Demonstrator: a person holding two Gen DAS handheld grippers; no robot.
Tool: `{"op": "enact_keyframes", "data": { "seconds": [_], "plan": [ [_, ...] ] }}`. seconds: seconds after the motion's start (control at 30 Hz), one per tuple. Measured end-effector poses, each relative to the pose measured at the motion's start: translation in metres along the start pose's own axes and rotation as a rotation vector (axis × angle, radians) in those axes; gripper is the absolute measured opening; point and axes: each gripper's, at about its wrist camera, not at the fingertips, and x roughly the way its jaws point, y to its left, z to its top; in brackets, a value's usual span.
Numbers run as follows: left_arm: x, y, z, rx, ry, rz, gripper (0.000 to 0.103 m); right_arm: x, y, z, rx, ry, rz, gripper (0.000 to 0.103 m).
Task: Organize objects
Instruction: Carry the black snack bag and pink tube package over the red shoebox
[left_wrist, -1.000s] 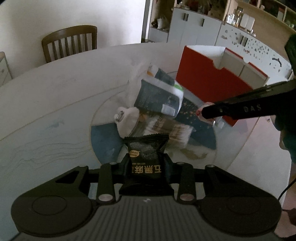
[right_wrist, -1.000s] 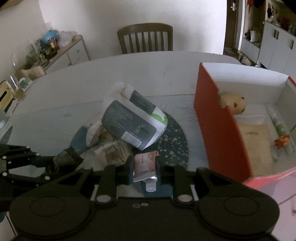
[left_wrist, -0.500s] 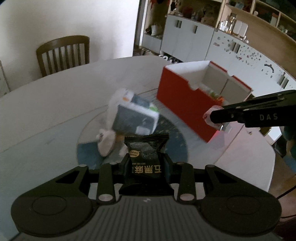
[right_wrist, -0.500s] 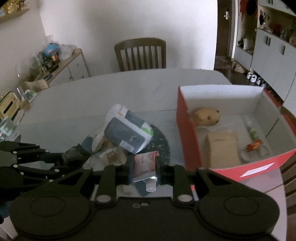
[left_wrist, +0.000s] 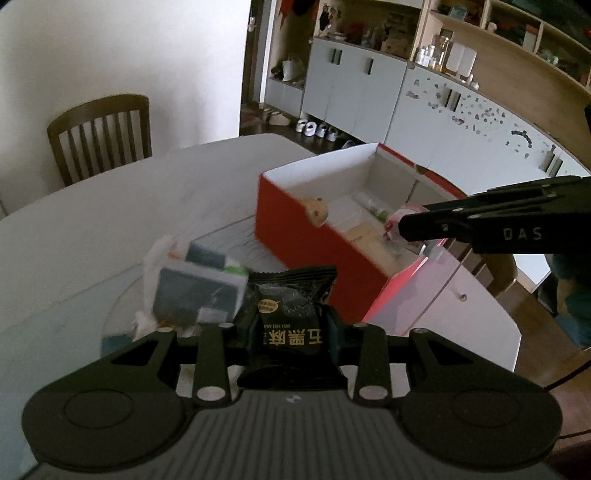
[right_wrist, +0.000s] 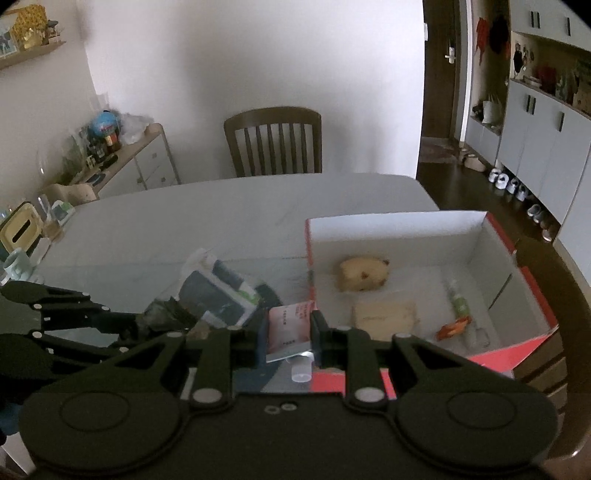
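My left gripper (left_wrist: 291, 328) is shut on a black snack packet (left_wrist: 290, 306) with gold print, held above the table left of the red box (left_wrist: 314, 236). My right gripper (right_wrist: 288, 332) is shut on a pink tube (right_wrist: 288, 328) with a clear cap, held over the box's near left corner (right_wrist: 308, 258). The open box holds a tan plush toy (right_wrist: 364, 273), a beige flat pack (right_wrist: 384, 314), a small green tube (right_wrist: 458, 301) and an orange wrapper (right_wrist: 452, 326). In the left wrist view the right gripper (left_wrist: 402, 225) reaches over the box.
A grey-and-white packet (right_wrist: 218, 295) with more wrappers lies on a round blue mat (left_wrist: 114, 332) left of the box. A wooden chair (right_wrist: 273, 140) stands at the table's far side. A sideboard with clutter (right_wrist: 110, 162) stands at the left, cabinets (left_wrist: 354, 88) at the right.
Both grippers have risen and moved right toward the red box, each keeping its item. The box's inside has come into view.
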Motion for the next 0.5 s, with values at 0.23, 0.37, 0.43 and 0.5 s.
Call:
{"op": "enact_keyframes", "data": {
  "seconds": [0.23,0.37,0.43,0.5],
  "plan": [
    [0.018,-0.036,0.024,0.020,-0.011,0.006,0.034,-0.004,-0.040,0.006,-0.006,-0.015,0.005,0.023],
    [0.032,-0.055,0.035,0.036,-0.011,0.007,0.034,-0.004,-0.064,0.008,-0.006,-0.019,0.001,0.023],
    [0.040,-0.064,0.042,0.043,-0.008,0.007,0.034,-0.002,-0.077,0.009,-0.003,-0.019,-0.003,0.023],
    [0.047,-0.071,0.047,0.048,-0.004,0.008,0.034,-0.001,-0.089,0.010,-0.001,-0.019,-0.008,0.023]
  ]
}}
